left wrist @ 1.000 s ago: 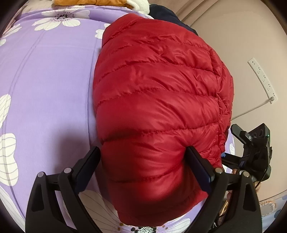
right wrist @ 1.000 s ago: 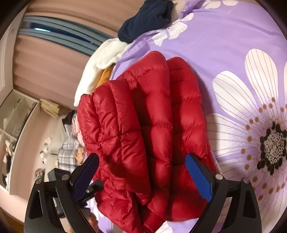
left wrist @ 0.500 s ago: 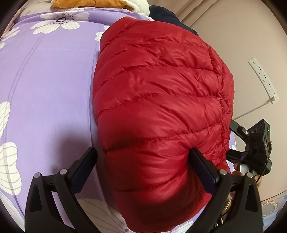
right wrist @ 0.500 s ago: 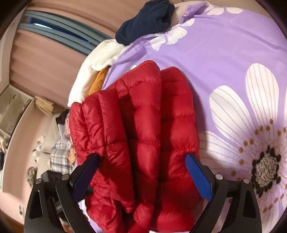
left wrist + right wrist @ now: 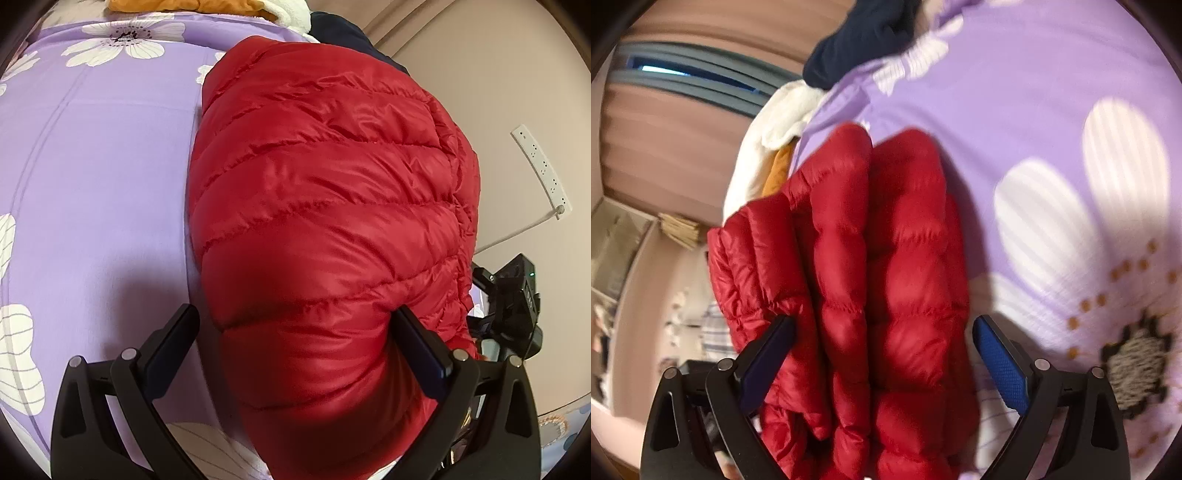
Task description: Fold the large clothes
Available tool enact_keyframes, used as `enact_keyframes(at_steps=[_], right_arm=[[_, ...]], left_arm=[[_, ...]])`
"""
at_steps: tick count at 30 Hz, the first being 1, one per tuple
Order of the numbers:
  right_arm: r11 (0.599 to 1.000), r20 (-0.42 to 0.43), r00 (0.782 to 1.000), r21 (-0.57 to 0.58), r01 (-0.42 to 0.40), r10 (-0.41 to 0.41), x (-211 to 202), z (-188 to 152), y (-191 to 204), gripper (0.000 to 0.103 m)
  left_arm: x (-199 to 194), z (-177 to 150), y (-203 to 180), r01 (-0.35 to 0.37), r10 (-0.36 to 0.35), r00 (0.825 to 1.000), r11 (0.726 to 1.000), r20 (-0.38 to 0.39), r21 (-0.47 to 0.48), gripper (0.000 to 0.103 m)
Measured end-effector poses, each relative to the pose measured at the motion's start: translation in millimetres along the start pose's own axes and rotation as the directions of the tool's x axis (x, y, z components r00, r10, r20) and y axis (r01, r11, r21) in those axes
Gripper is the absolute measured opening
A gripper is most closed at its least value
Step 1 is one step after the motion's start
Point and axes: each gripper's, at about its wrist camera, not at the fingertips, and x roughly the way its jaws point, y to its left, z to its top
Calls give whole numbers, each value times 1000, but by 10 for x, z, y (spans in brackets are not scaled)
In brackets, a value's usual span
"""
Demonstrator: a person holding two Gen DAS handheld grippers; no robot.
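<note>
With the red puffer jacket (image 5: 332,229) folded into a bundle on the purple bed (image 5: 92,184), centre frame, left claw (image 5: 299,343) & right claw (image 5: 882,354) straddle it, both spread, no pinch. Prob. final step: next needs pressing flat or one more fold.

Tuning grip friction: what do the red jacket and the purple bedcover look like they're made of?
Red jacket: looks like thin, glossy nylon or polyester shell over puffy fill; it shows sheen, fine crinkles and stitched quilted channels. Purple bedcover: matte woven fabric, possibly cotton, with printed white flowers and no shine.
</note>
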Motion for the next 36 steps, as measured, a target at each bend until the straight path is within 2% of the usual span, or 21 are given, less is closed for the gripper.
enact_keyframes(at_steps=[5, 20, 27, 36], right_arm=[[999, -13, 999, 19, -46, 46, 102, -19, -4, 96], [998, -32, 998, -21, -53, 52, 239, -48, 128, 97], [998, -16, 999, -37, -47, 47, 263, -83, 159, 96], [997, 15, 999, -66, -49, 50, 212, -157, 223, 81]], left_arm=[[33, 40, 19, 12, -12, 1000, 1000, -5, -14, 103], [211, 118, -129, 9, -9, 1000, 1000, -9, 4, 103], [297, 130, -220, -2, 2, 1000, 1000, -8, 12, 103], [294, 117, -445, -37, 36, 999, 998, 7, 51, 101]])
